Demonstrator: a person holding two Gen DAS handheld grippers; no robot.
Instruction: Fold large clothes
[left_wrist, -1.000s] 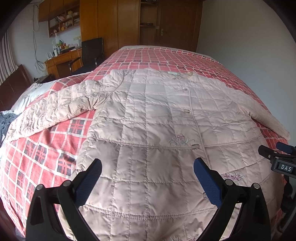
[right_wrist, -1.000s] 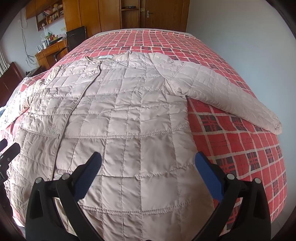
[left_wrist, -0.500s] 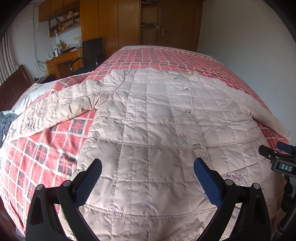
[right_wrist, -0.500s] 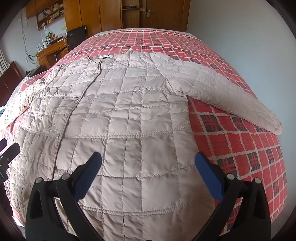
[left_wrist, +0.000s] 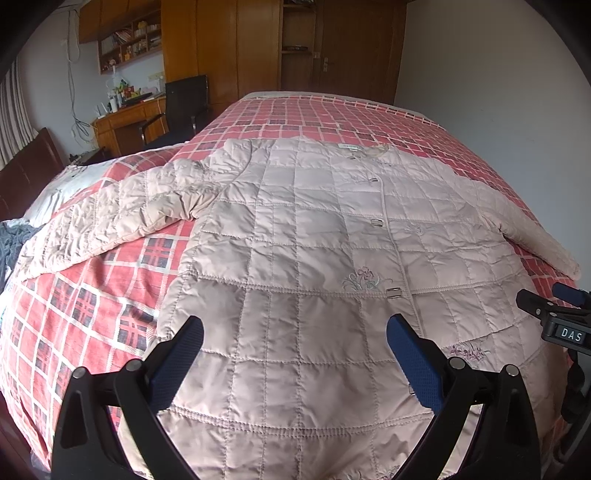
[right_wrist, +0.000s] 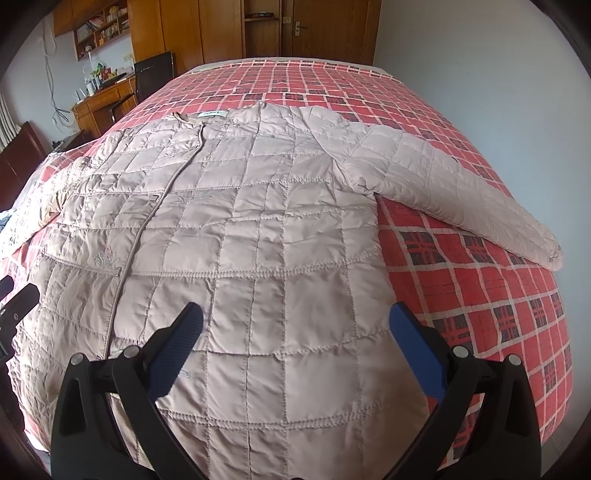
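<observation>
Plaid bedspread (left_wrist: 92, 295) (red) under spread quilted jacket (left_wrist: 303, 240).

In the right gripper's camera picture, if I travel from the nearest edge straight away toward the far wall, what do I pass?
Open right gripper with blue pads → pale pink quilted jacket → jacket's collar label → red checked bedspread → brown wooden door.

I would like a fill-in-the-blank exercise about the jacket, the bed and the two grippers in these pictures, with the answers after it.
1. The quilted jacket lies spread flat on the ____.
2. Both sleeves lie stretched ____ from the body, not folded in.
3. The left gripper and the right gripper are both ____ and hold nothing.
4. The bedcover has a red ____ pattern.

Missing words: bed; outward; open; checked
</observation>
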